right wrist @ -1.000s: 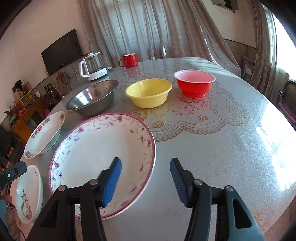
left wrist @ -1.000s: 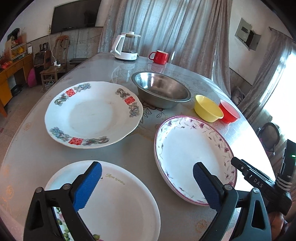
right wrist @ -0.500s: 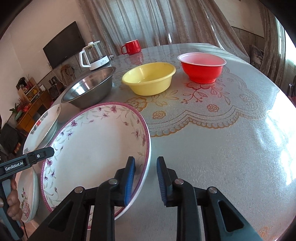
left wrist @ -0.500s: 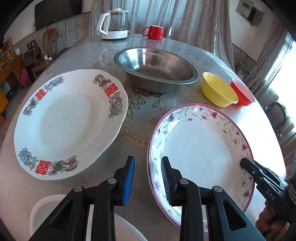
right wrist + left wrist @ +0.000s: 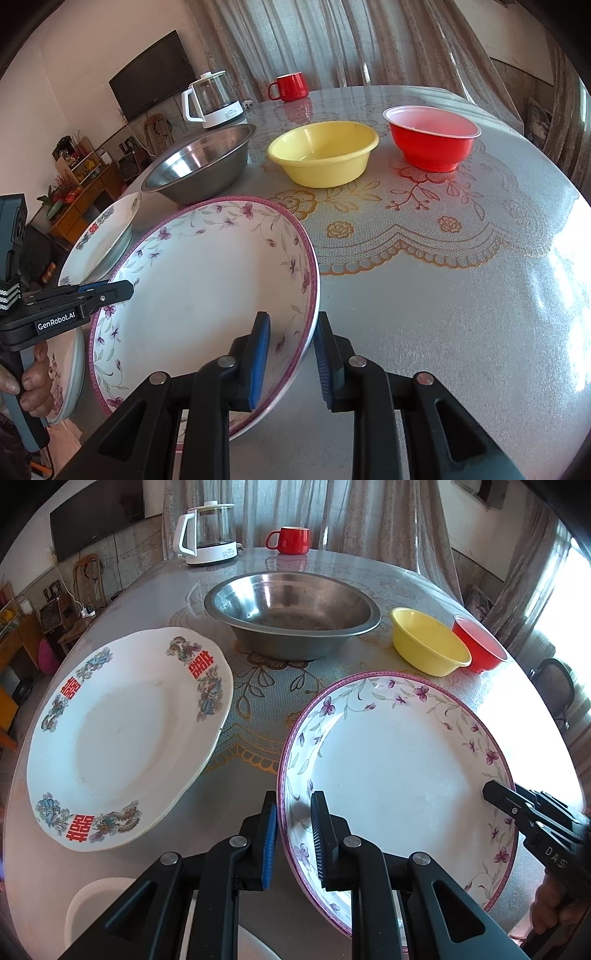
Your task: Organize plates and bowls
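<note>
A purple-rimmed floral plate (image 5: 399,771) lies in front of both grippers; it also shows in the right wrist view (image 5: 199,288). My left gripper (image 5: 293,834) is shut on the plate's left rim. My right gripper (image 5: 291,354) is shut on its right rim, one finger inside the plate and one outside. The plate looks raised and slightly tilted. A white plate with red characters (image 5: 122,738) lies to the left. A steel bowl (image 5: 291,609), a yellow bowl (image 5: 428,642) and a red bowl (image 5: 480,646) stand behind.
A small white floral plate (image 5: 66,373) sits at the near left table edge. A white kettle (image 5: 208,535) and a red mug (image 5: 291,539) stand at the far side. The round table (image 5: 461,295) carries a lace-pattern cover.
Both grippers moved forward and closed from wide open onto opposite rims of the purple-rimmed plate. The plate now sits higher and closer in both views.
</note>
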